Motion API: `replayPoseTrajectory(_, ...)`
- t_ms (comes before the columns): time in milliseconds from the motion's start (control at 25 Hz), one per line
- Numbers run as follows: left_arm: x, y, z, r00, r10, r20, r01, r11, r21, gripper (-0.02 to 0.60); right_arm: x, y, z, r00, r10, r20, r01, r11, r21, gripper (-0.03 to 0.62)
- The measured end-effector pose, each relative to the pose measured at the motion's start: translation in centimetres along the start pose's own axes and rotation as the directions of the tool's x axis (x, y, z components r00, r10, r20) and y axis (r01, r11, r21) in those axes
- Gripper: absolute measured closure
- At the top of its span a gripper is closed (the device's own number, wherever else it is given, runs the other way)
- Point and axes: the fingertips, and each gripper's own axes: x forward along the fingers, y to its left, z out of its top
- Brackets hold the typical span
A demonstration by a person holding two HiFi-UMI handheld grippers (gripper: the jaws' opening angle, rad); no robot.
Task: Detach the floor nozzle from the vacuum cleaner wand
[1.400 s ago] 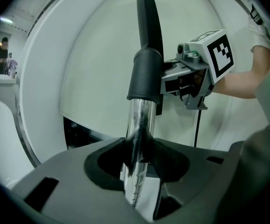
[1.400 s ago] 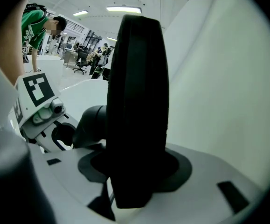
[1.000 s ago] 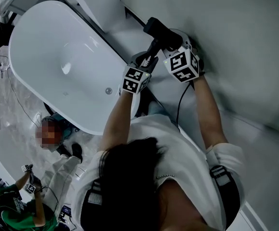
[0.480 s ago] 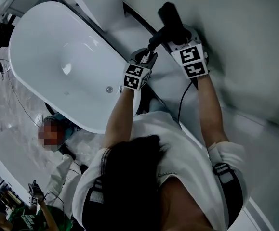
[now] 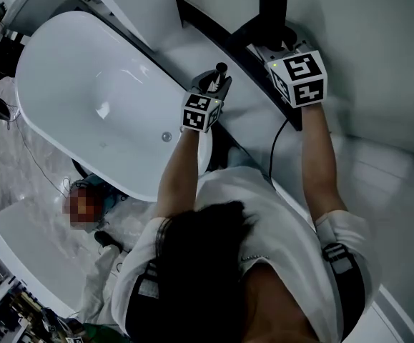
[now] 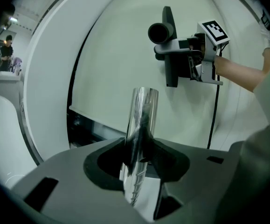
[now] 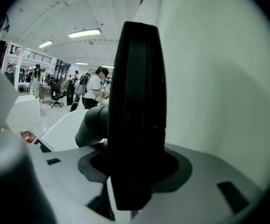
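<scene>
A chrome vacuum wand stands upright between the jaws of my left gripper, which is shut on it. Its open top end is bare. My right gripper is shut on the black floor nozzle, held apart from the wand, up and to the right of it. In the left gripper view the nozzle shows its round socket facing the camera, with the right gripper behind it. In the right gripper view the nozzle body fills the gap between the jaws of the right gripper.
A white bathtub lies to the left, below the left arm. A dark strip runs along the white wall panel behind the grippers. A black cable hangs from the right gripper. A person crouches on the floor at lower left.
The right gripper has risen and rolled with the nozzle, which has come away from the wand's end. The left gripper and wand have stayed put.
</scene>
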Motion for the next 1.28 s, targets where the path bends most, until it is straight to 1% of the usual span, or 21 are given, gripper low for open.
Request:
replayPoseTrajectory(200, 0.0, -0.2, 0.3, 0.999, -0.022, -0.038, 0.023, 0.999, 0.031, 0.430, -0.4, 0.2, -1.0, 1.000, 0.000, -0.001, 0.000, 0.993, 0.115, 0.370)
replayPoseTrajectory(320, 0.2, 0.1, 0.2, 0.999, 0.029, -0.039, -0.026, 0.998, 0.058, 0.431, -0.5, 0.3, -1.9, 1.000, 0.007, -0.002, -0.006, 0.984, 0.177, 0.370)
replayPoseTrajectory(360, 0.2, 0.1, 0.2, 0.998, 0.043, -0.035, -0.041, 0.998, 0.055, 0.430, -0.4, 0.3, -2.2, 1.000, 0.006, -0.006, -0.005, 0.982, 0.189, 0.370)
replayPoseTrajectory(440, 0.2, -0.1, 0.3, 0.998, 0.053, -0.036, -0.051, 0.998, 0.041, 0.430, -0.5, 0.2, -2.6, 1.000, -0.005, -0.011, 0.007, 0.977, 0.214, 0.370)
replayPoseTrajectory(560, 0.0, -0.6, 0.6, 0.997, 0.073, -0.031, -0.071, 0.995, 0.074, 0.430, -1.3, -0.1, -2.8, 1.000, -0.027, -0.002, 0.026, 0.967, 0.255, 0.370)
replayPoseTrajectory(600, -0.2, -0.7, 0.9, 0.996, 0.086, -0.015, -0.084, 0.993, 0.082, 0.430, -1.5, 0.0, -3.0, 1.000, -0.027, 0.003, 0.026, 0.962, 0.270, 0.370)
replayPoseTrajectory(640, -0.4, -0.8, 1.0, 0.995, 0.096, 0.006, -0.096, 0.993, 0.075, 0.430, -1.8, 0.2, -3.3, 1.000, -0.023, 0.007, 0.020, 0.957, 0.289, 0.370)
replayPoseTrajectory(760, -0.7, -1.0, 1.4, 0.994, 0.102, 0.048, -0.102, 0.995, 0.006, 0.412, -2.4, 0.6, -4.5, 1.000, -0.017, 0.002, 0.015, 0.942, 0.334, 0.370)
replayPoseTrajectory(840, -1.0, -1.2, 2.4, 0.993, 0.093, 0.071, -0.092, 0.996, -0.014, 0.385, -2.6, 0.3, -4.9, 1.000, -0.028, -0.005, 0.027, 0.938, 0.346, 0.370)
replayPoseTrajectory(920, -1.6, -1.3, 3.8, 0.992, 0.079, 0.101, -0.079, 0.997, 0.000, 0.356, -2.8, 0.0, -4.7, 0.999, -0.047, 0.003, 0.043, 0.938, 0.345, 0.370)
replayPoseTrajectory(1040, -3.3, -2.2, 5.0, 0.989, 0.055, 0.140, -0.062, 0.997, 0.044, 0.342, -3.3, 0.1, -5.0, 0.997, -0.079, 0.011, 0.070, 0.934, 0.349, 0.370)
replayPoseTrajectory(1160, -6.3, -3.6, 6.6, 0.978, 0.054, 0.201, -0.064, 0.997, 0.046, 0.341, -3.7, 0.8, -5.4, 0.995, -0.097, 0.011, 0.086, 0.928, 0.363, 0.370)
replayPoseTrajectory(1200, -7.5, -3.8, 7.3, 0.973, 0.066, 0.223, -0.077, 0.996, 0.042, 0.342, -3.8, 1.1, -5.4, 0.995, -0.098, 0.012, 0.087, 0.926, 0.368, 0.370)
replayPoseTrajectory(1280, -9.7, -3.6, 8.7, 0.953, 0.113, 0.281, -0.121, 0.993, 0.011, 0.342, -4.0, 1.9, -5.5, 0.995, -0.095, 0.010, 0.085, 0.923, 0.377, 0.370)
